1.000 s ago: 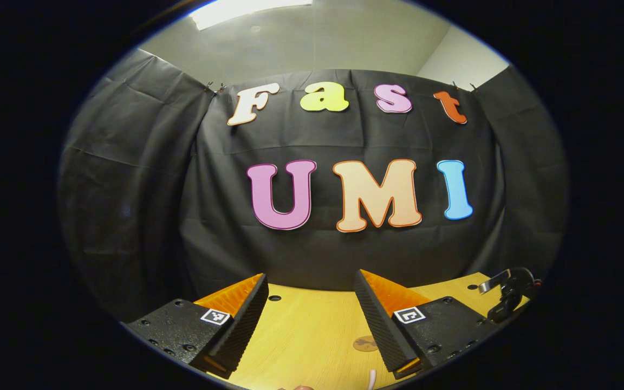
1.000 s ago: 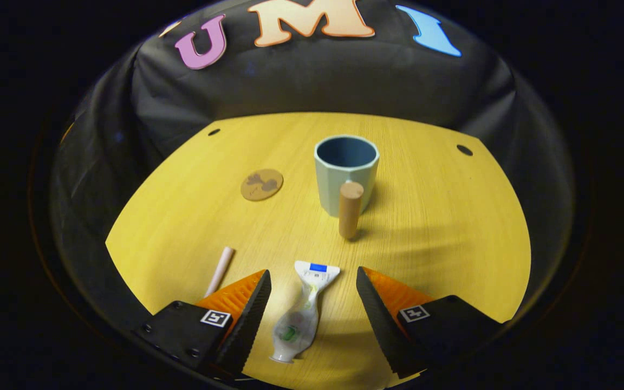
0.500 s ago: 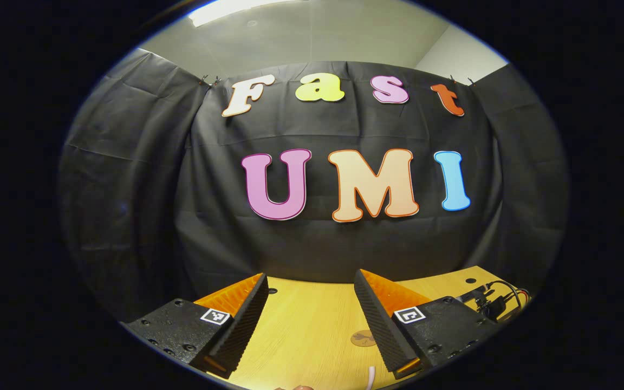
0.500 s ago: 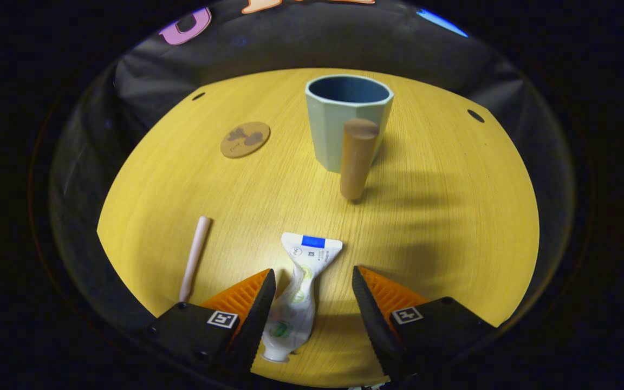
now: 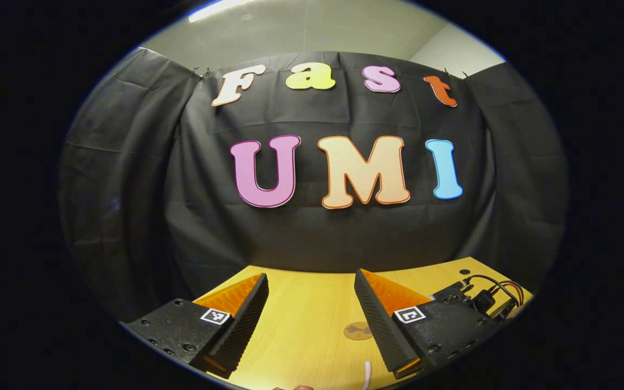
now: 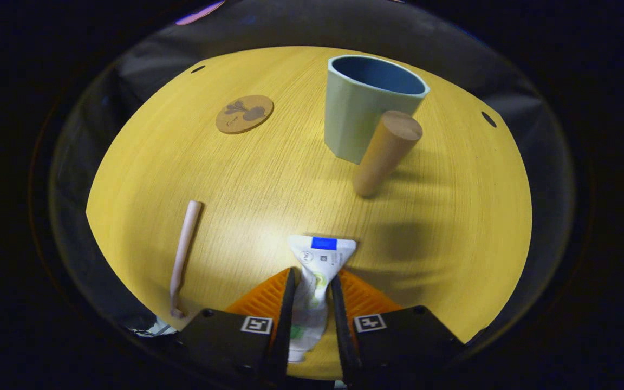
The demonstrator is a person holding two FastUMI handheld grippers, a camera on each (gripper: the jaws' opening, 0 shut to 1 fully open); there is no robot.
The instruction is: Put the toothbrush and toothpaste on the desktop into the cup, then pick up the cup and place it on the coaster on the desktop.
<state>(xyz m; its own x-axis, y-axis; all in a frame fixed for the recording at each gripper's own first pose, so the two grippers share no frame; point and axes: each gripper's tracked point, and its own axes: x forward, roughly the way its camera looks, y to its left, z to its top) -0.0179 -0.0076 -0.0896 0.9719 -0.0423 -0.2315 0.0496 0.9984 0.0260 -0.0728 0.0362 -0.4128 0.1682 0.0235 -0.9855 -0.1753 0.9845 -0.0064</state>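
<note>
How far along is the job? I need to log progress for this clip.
Done: nothing yet; the cup is empty and off the coaster. In hand: the right gripper is shut on the toothpaste. Left: toothpaste into the cup, then the toothbrush, then the cup onto the coaster. The left gripper is open.

Toothpaste [image 6: 312, 281]: white crumpled tube w/ blue patch at flat end, lying on desk, pinched between two orange fingers. Toothbrush [image 6: 183, 249]: pale pink, flat on desk, left of the tube, apart from it. Cup [image 6: 369, 105]: pale green outside, blue inside, upright, empty, wooden peg handle. Coaster [image 6: 245, 114]: round, brown, dark print, left of cup, bare.
</note>
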